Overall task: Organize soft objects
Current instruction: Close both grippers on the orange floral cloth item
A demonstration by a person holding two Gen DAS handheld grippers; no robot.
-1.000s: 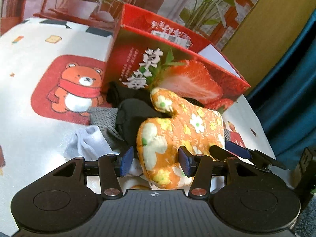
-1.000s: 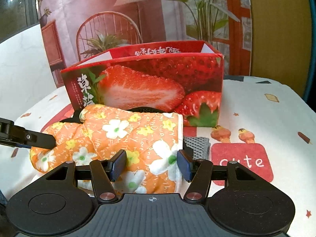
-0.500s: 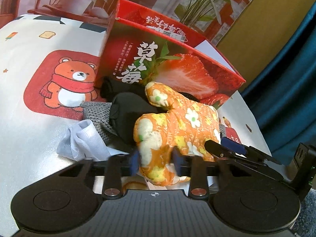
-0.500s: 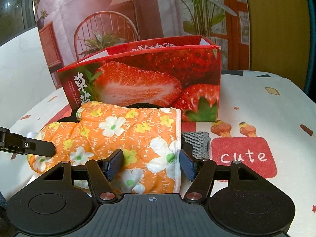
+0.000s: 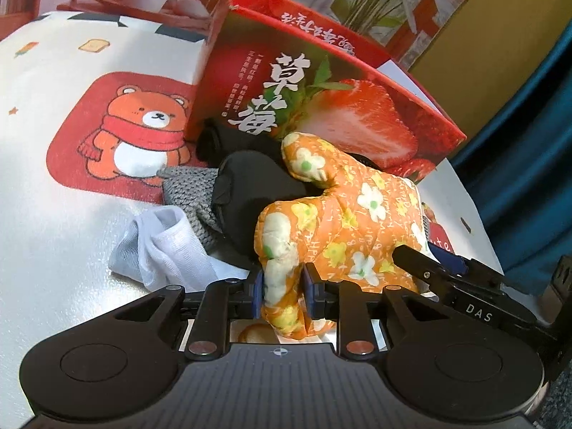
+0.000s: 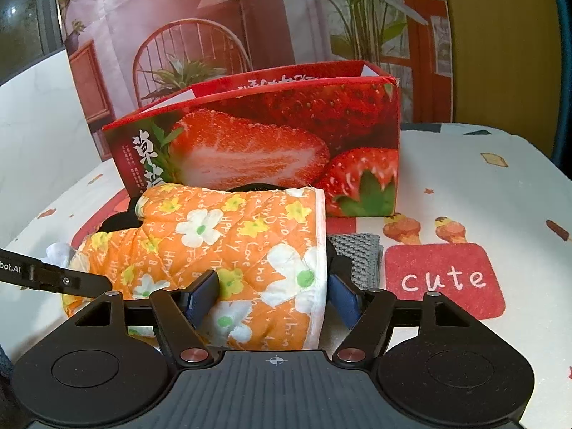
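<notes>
The oven mitt (image 5: 343, 221) is laid left-right: its fingertip end is pinched by the left tongs (image 5: 282, 295), its cuff straddled, unclamped, by the right tongs (image 6: 273, 295).

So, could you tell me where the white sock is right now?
In the left wrist view, the white sock lies crumpled on the tablecloth, left of the oven mitt, touching the grey knit piece.

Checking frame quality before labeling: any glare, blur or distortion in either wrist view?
Left wrist: glare washes out the tablecloth at lower left; fisheye bends the box; the mitt stays sharp. Right wrist: even light, no blown patches, mitt and box sharp; edges curve.
</notes>
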